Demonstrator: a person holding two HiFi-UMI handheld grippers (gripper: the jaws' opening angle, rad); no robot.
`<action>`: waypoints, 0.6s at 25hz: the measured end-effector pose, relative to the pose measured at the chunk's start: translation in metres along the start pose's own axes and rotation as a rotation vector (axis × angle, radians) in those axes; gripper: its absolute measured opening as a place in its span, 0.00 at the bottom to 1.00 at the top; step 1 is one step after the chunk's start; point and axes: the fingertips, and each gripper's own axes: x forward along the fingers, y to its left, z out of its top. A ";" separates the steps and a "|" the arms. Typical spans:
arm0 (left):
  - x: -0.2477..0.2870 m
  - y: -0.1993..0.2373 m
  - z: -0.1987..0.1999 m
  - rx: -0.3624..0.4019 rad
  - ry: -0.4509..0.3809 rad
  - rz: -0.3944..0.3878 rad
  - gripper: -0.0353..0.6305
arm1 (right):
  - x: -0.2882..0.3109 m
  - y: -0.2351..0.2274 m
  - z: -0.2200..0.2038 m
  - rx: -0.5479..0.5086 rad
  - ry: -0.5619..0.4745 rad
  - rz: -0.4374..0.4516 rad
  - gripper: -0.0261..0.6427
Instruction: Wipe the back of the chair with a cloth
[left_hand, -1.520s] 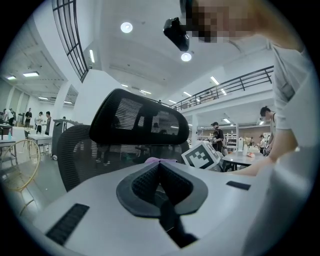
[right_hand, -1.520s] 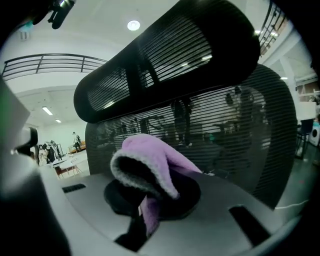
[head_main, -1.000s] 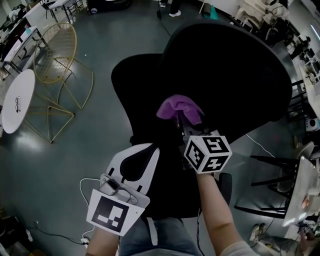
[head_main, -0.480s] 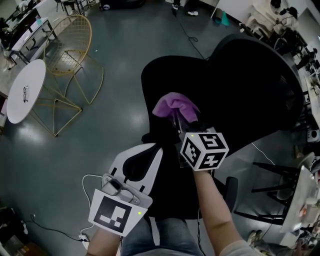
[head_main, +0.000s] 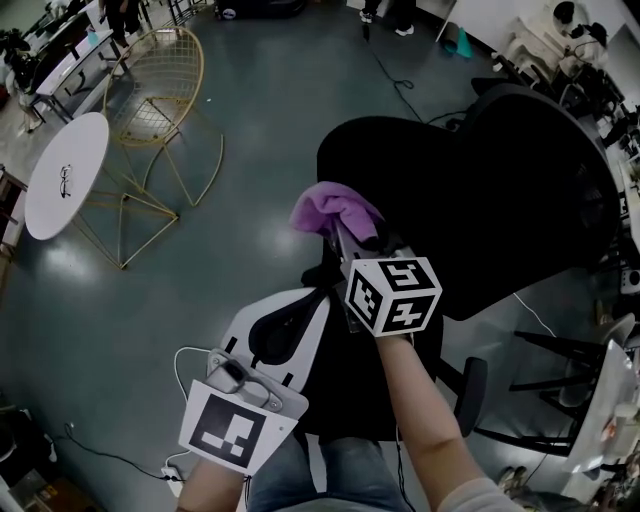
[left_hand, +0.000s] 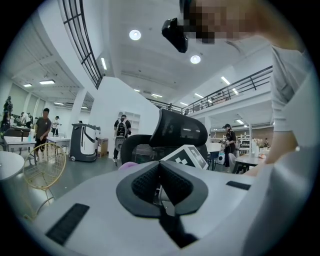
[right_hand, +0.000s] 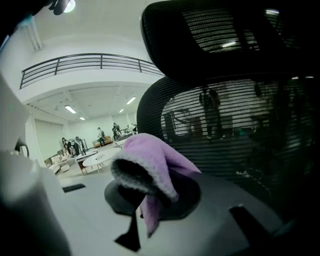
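One purple cloth (head_main: 335, 210) is pinched between the closed jaws of the right gripper (head_main: 347, 236), with a bunched fold standing above them and a tail hanging below. In the right gripper view the cloth (right_hand: 150, 165) is seen directly before the black mesh chair back (right_hand: 225, 130), under the headrest (right_hand: 225, 30); whether it is pressed against the mesh cannot be told.

In the head view the cloth is placed at the 9 o'clock edge of the chair back (head_main: 480, 190). A second ago it was set nearer the middle of the dark surface, and half a second ago part-way between, though the camera has also swung. A sideways stroke toward that edge is therefore judged to be close to its end. A return pass toward 3 o'clock, or a lower band, would be called for next, since most of the back lies beyond the cloth.

The left gripper (head_main: 305, 305) is held at 7 o'clock of the cloth, near the body. Its jaws are brought together with nothing between them. A gold wire chair (head_main: 165, 95) is left well apart at 10 o'clock.
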 end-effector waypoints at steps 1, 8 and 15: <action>-0.001 0.001 0.000 -0.001 0.001 0.002 0.07 | 0.000 0.001 0.000 -0.002 -0.002 -0.002 0.11; -0.007 0.005 -0.002 -0.006 0.000 0.004 0.07 | -0.001 0.001 -0.002 -0.006 -0.018 -0.016 0.11; -0.011 0.008 -0.012 -0.016 0.018 0.005 0.07 | 0.002 -0.005 -0.041 0.041 0.040 -0.032 0.11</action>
